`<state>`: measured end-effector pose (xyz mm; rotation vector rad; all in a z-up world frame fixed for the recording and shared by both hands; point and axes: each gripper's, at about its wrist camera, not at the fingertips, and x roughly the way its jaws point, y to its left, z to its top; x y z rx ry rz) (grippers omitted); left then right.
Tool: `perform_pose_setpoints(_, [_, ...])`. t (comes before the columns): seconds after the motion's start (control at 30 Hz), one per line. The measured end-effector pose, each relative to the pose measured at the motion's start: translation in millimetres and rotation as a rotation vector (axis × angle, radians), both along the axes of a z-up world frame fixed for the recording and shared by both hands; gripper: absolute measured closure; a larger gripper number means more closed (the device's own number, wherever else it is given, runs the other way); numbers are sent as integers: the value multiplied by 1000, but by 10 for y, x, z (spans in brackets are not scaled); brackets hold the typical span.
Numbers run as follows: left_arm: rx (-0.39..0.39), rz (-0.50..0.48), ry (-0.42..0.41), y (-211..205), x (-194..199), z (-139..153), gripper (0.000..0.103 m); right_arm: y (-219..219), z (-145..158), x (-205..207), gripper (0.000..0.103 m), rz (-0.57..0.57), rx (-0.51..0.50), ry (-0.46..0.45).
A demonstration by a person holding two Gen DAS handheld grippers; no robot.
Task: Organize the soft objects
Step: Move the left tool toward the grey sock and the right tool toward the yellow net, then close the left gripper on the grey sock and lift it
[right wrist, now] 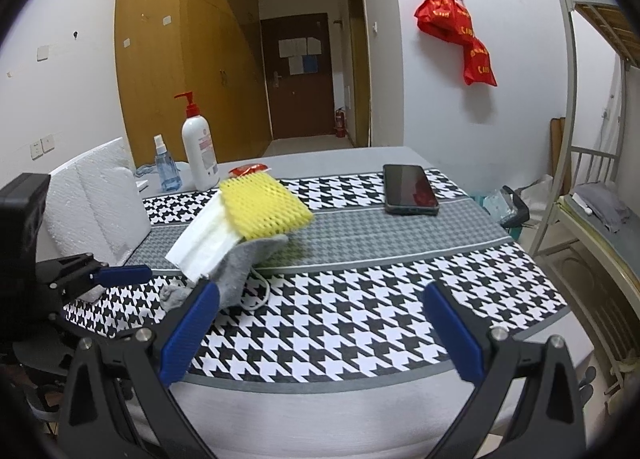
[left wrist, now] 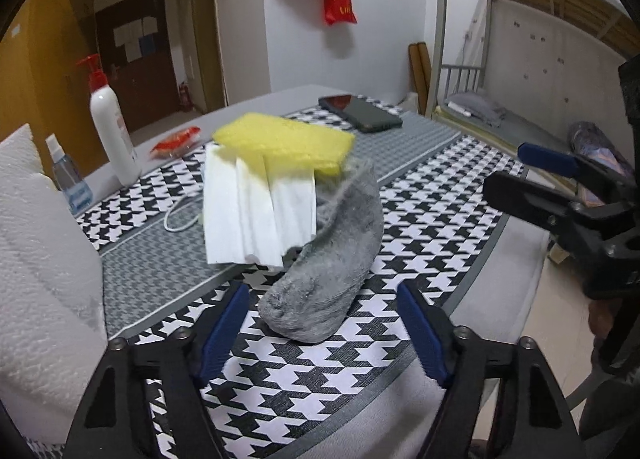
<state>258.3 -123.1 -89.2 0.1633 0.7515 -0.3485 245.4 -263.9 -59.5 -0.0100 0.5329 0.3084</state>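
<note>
A grey sock [left wrist: 324,279] lies curled on the houndstooth cloth [left wrist: 320,375], its toe end toward me. A white pleated face mask [left wrist: 256,211] rests on its far end, and a yellow foam net sleeve [left wrist: 284,143] lies on top of both. My left gripper [left wrist: 324,325] is open, its blue pads on either side of the sock's toe without touching it. My right gripper [right wrist: 322,325] is open and empty above the cloth, to the right of the pile. In the right wrist view the sock [right wrist: 236,275], mask [right wrist: 204,247] and yellow sleeve [right wrist: 264,207] sit just beyond its left finger.
A dark phone [right wrist: 408,189] lies at the far right of the cloth. A white pump bottle [right wrist: 199,155], a blue spray bottle [right wrist: 166,171] and a red packet [right wrist: 248,169] stand at the back left. White textured sheets [right wrist: 100,203] lean at the left. A bunk bed frame [right wrist: 580,163] stands at the right.
</note>
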Motion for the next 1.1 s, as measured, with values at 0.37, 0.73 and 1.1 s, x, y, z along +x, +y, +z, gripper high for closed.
perform_pose_setpoints(0.37, [69,7,33,-95,250,-117,41,-10,-59,20,0,11,-1,16])
perform_pose_setpoints(0.73, [92,0,65,-126,312,-179,87,-122,-80,-14,0,-23,16,27])
perform_pose_setpoints(1.1, [8,-169,52,-203,-82,17,88,-257,16,-182,0,-70,27,5])
